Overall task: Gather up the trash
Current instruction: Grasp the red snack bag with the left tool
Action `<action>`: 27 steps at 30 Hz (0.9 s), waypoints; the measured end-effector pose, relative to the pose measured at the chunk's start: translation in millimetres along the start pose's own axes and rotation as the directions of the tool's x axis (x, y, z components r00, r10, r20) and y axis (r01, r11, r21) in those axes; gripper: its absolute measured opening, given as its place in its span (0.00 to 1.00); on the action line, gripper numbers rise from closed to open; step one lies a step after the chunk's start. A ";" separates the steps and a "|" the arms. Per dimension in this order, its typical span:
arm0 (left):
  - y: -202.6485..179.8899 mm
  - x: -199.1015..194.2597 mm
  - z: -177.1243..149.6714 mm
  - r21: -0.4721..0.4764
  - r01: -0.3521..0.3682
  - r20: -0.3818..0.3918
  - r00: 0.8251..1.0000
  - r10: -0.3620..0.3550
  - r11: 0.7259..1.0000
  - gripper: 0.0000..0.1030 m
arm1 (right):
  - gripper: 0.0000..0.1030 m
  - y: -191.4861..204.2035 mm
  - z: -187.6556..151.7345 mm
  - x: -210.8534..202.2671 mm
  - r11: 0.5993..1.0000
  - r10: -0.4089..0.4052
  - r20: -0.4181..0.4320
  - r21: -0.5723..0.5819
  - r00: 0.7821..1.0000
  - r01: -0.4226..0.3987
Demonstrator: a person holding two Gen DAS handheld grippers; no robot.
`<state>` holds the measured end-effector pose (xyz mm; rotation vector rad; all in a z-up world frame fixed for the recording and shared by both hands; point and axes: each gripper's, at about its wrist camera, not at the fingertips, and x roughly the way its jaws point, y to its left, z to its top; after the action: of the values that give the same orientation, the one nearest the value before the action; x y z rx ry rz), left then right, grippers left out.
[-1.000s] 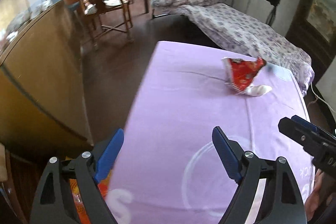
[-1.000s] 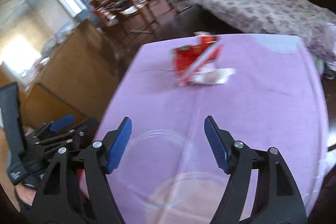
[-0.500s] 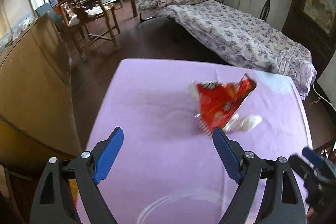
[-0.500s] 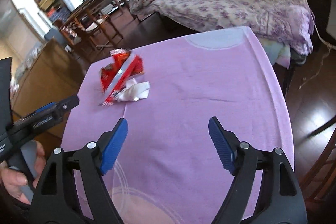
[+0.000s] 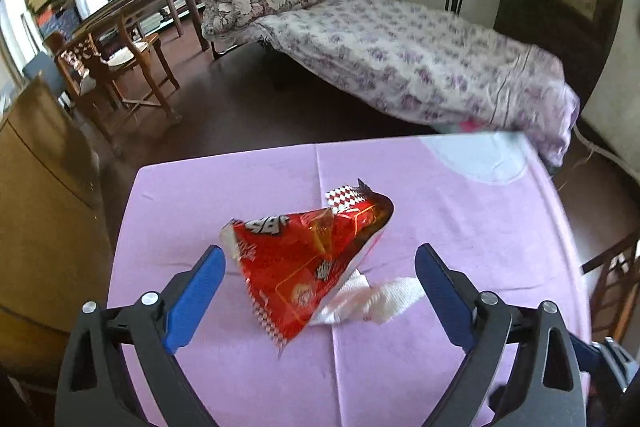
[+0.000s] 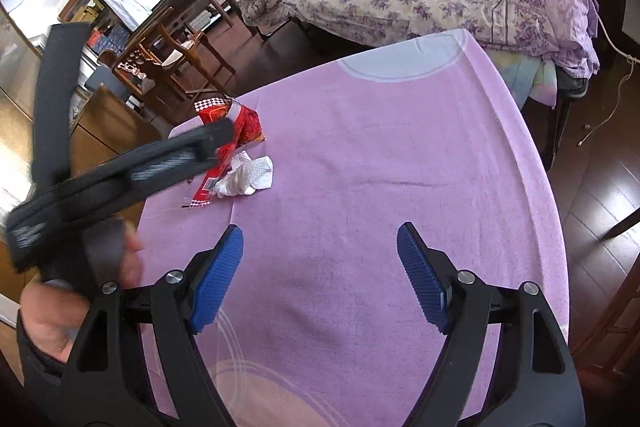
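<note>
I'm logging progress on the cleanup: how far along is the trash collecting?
Nothing looks collected yet: the red wrapper and crumpled tissue both lie on the purple tablecloth. In hand: the left gripper is open with the wrapper between its fingers, not touching. The right gripper is open over bare cloth. Left: grabbing both pieces; no bin is visible.

Wide-spread blue jaws of the left gripper [image 5: 318, 291] flank a red snack wrapper [image 5: 308, 259], with a crumpled tissue [image 5: 372, 297] touching its right edge; bare purple tablecloth [image 6: 400, 167] lies ahead of the spread right gripper [image 6: 320, 279].
</note>
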<state>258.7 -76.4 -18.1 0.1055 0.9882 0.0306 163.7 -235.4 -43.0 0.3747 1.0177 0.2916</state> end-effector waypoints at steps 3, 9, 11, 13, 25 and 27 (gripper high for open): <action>-2.5 13.0 2.4 0.018 -0.040 -0.009 0.999 0.041 0.999 0.87 | 0.75 -0.7 -0.1 -0.4 1.000 0.004 0.000 0.004 1.000 -0.004; 13.1 25.4 2.1 -0.042 0.015 -0.088 0.996 -0.019 0.999 0.14 | 0.75 0.1 -0.4 -0.4 1.000 0.013 -0.007 0.004 1.000 -0.013; 20.8 13.3 -1.0 -0.060 0.006 -0.054 0.999 -0.010 0.998 0.11 | 0.75 0.8 -0.7 0.5 1.000 0.011 -0.008 0.003 1.000 -0.011; 26.8 -1.3 -5.6 -0.059 -0.003 -0.032 0.999 0.001 0.998 0.11 | 0.75 1.5 -0.8 2.0 1.000 0.013 -0.011 0.001 1.000 -0.013; 69.2 -58.8 -82.9 -0.223 0.030 -0.065 0.997 -0.046 0.974 0.11 | 0.75 15.3 -5.8 28.5 0.996 0.064 -0.026 -0.064 0.998 -0.065; 72.8 -58.4 -93.0 -0.259 0.051 -0.065 0.995 -0.070 0.964 0.11 | 0.75 23.4 -5.2 36.8 0.992 0.074 -0.037 -0.098 0.997 -0.077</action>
<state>150.5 -1.3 -12.8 -0.1658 1.0525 0.1073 176.0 -198.5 -63.6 0.3195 1.0192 0.4162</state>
